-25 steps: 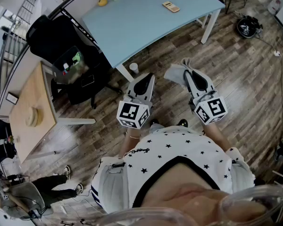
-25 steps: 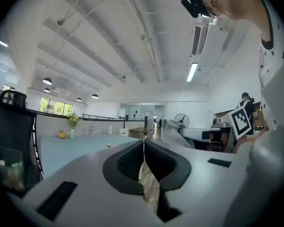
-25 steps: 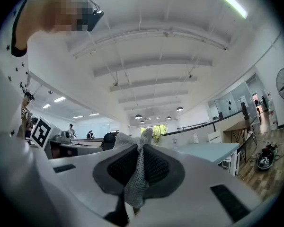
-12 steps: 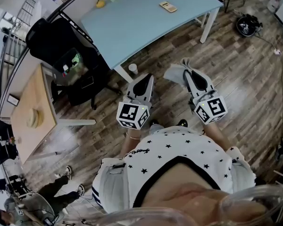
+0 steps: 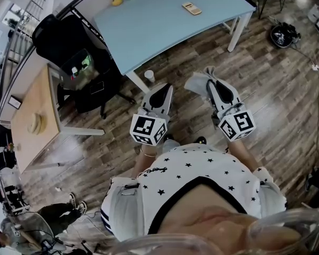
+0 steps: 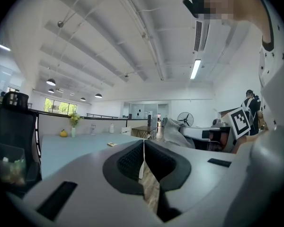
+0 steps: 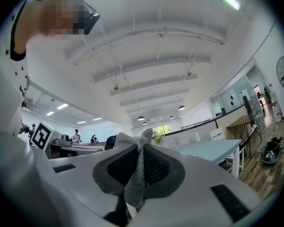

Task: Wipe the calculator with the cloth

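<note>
The calculator [image 5: 191, 8] lies small and tan on the far part of the light blue table [image 5: 149, 25], well away from both grippers; it also shows as a speck [image 6: 112, 144] in the left gripper view. My right gripper [image 5: 211, 82] is shut on a grey cloth [image 5: 198, 82], whose weave hangs pinched between the pads [image 7: 138, 171]. My left gripper [image 5: 165, 87] is shut with nothing in it [image 6: 143, 150]. Both are held in front of my body over the wooden floor, short of the table.
A black office chair [image 5: 69, 52] with a bag stands left of the table. A white cup [image 5: 149, 76] sits on the floor by the table leg. A wooden side table [image 5: 34, 121] is at the left. A yellow object [image 5: 116, 1] and a vase rest at the table's far edge.
The view has shifted slightly; the grippers hold the same pose. A person at the lower left has moved along the floor.
</note>
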`<state>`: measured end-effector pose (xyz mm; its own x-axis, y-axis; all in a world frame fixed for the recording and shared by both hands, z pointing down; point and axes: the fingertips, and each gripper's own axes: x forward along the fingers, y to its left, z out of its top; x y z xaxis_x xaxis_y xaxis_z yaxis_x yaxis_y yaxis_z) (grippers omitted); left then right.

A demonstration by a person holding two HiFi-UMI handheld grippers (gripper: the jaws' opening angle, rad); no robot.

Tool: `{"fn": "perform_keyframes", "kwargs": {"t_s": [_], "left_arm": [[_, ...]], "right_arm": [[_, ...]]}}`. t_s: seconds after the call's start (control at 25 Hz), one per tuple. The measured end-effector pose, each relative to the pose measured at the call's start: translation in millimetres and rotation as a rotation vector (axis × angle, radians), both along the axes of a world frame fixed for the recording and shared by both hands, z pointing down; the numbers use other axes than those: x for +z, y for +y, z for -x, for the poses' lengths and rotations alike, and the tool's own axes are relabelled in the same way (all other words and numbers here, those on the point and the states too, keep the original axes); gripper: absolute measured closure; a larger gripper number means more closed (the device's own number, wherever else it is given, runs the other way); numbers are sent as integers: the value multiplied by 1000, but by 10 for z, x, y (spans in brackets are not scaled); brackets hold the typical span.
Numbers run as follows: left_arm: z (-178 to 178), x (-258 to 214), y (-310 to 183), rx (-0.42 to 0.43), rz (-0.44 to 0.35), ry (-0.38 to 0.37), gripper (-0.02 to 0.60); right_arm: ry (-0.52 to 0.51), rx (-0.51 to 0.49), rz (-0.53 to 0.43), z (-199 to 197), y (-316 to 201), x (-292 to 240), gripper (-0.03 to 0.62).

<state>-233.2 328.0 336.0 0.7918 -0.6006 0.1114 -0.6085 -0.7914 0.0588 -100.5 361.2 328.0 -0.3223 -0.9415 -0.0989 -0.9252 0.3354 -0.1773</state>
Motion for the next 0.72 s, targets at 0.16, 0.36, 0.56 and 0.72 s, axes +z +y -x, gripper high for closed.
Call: {"fn": "perform_keyframes", "kwargs": {"t_s": [0.16,0.36,0.56,0.72], "left_arm": [[-128,10,55,-14,7,-6,551],[-307,42,158,-19,17,0,551],[-402,66,236,-27,14,-23,551],[-488,56,217,-20,9,-26,551]], "right_arm": [[-19,-8,11,-161,47,47,560],[-44,-17,10,-355,126,101,560],[-73,-24,1,-473,194,138,560],[-77,-1,3,-593,197,143,560]]}}
